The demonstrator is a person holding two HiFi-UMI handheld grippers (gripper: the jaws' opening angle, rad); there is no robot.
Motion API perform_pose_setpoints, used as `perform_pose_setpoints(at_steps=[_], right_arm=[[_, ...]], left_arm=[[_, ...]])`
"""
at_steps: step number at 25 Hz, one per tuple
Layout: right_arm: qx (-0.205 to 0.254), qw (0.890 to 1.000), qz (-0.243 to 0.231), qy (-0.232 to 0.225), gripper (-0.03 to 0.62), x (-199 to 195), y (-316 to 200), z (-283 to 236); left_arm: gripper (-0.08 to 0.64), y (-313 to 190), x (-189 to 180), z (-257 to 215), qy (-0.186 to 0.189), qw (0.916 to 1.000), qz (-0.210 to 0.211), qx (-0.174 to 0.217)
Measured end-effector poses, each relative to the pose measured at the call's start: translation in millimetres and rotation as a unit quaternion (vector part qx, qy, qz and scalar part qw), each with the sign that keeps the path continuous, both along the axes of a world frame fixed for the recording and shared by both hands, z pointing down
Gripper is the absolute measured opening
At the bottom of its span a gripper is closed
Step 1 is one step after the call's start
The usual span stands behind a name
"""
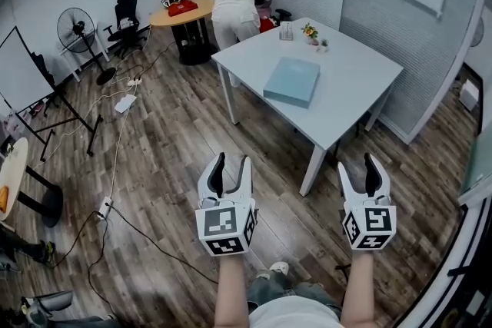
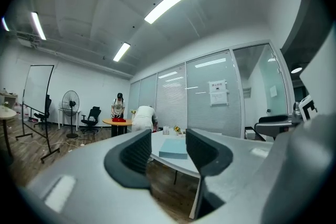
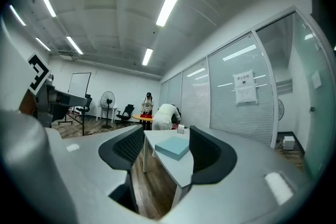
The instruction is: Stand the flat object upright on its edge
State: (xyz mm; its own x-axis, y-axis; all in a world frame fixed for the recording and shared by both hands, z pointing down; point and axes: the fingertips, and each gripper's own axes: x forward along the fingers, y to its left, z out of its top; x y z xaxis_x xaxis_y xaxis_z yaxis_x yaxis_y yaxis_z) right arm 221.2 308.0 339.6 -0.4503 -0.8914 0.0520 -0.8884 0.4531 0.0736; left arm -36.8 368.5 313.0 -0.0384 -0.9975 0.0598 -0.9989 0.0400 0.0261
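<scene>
A flat light-blue box [image 1: 292, 81] lies on its broad face on the white table [image 1: 354, 81], near the table's left side. It is also seen far ahead in the left gripper view [image 2: 173, 148] and the right gripper view [image 3: 172, 146]. Both grippers are held over the wooden floor, well short of the table. My left gripper [image 1: 231, 164] [image 2: 168, 157] stands open with nothing between its jaws. The right gripper [image 1: 359, 163] [image 3: 165, 157] is open and empty as well. Both point level toward the table.
A small flower pot [image 1: 310, 32] and a clear holder [image 1: 286, 31] stand at the table's far end. Two people [image 1: 238, 0] work at a round table [image 1: 181, 14] beyond. A fan [image 1: 75, 31], a chair [image 1: 125, 19] and floor cables [image 1: 115, 165] are at the left; a glass wall [image 1: 430, 50] is at the right.
</scene>
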Motion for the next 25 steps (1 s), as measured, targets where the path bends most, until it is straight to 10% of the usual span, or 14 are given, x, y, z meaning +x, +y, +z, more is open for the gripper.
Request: perform_pose_setpoints(at_steps=[6,25], right_arm=[[-0.022,1.0,0.006,-0.013,0.361,-12.7,-18.2,15.0],[-0.046,0.999,0.0,-0.016,0.399,-43.5,-140.4,33.1]], left_arm=[[0.309,-22.4,-9.5,16.8,-0.002,0.9997,0.002,-0.025],[0.318,-121.5,-51.4,35.5,-0.001,0.9988,-0.018,-0.046]])
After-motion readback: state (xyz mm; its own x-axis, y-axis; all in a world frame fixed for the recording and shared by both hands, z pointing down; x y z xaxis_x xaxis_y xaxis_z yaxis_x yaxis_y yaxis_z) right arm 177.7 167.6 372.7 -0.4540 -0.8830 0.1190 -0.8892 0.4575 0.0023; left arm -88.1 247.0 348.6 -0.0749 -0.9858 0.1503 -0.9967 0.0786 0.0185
